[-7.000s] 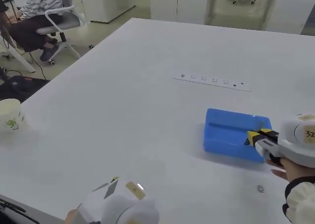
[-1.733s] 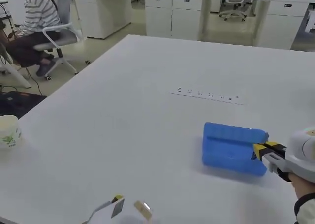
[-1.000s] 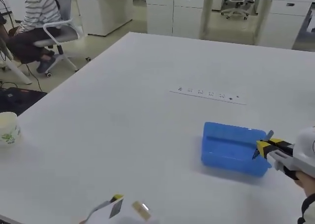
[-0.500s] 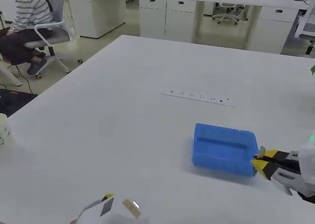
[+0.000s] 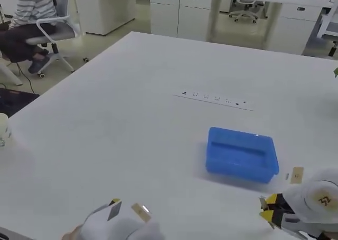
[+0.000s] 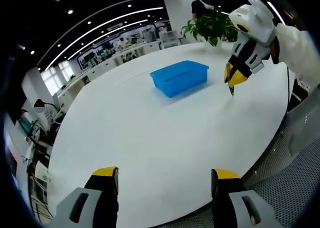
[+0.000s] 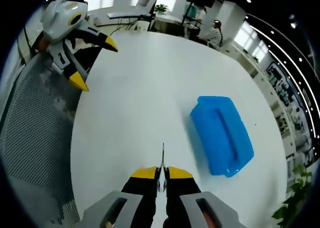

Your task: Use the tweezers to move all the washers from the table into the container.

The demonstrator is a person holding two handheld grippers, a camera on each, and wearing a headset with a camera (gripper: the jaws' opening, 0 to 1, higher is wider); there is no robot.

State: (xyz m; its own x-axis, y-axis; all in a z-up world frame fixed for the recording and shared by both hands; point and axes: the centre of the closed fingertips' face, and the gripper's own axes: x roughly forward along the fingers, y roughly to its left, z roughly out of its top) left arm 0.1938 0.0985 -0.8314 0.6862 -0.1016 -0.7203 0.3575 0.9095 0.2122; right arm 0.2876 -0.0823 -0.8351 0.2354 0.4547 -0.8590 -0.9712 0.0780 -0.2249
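**Tweezers clear of the bin, next washer to find**

At the bottom of the right gripper view, the right hand-held gripper (image 7: pixel 162 174) had its jaws pressed together on the tweezers (image 7: pixel 162 160). Their thin tips pointed up the frame over bare table (image 7: pixel 130 112). At the bottom of the left gripper view, the left hand-held gripper (image 6: pixel 165 175) stood wide apart and held nothing.

In the head view, the blue container (image 5: pixel 242 154) sat on the table at centre right, just above the right hand-held gripper in the lower right corner. Whether it held any washers could not be told. Right of it lay a tan tag (image 5: pixel 297 174) with a small grey speck (image 5: pixel 288 175) beside it, possibly a washer but too small to be sure.

Farther up, a socket strip (image 5: pixel 214 98) was set in the tabletop, and a seated person (image 5: pixel 31 13) was at upper left.

The step looked like the reach for another washer. It called for locating one, easing the squeeze so the tips part, straddling the washer's edge, then pinching and lifting it over the container's wall.
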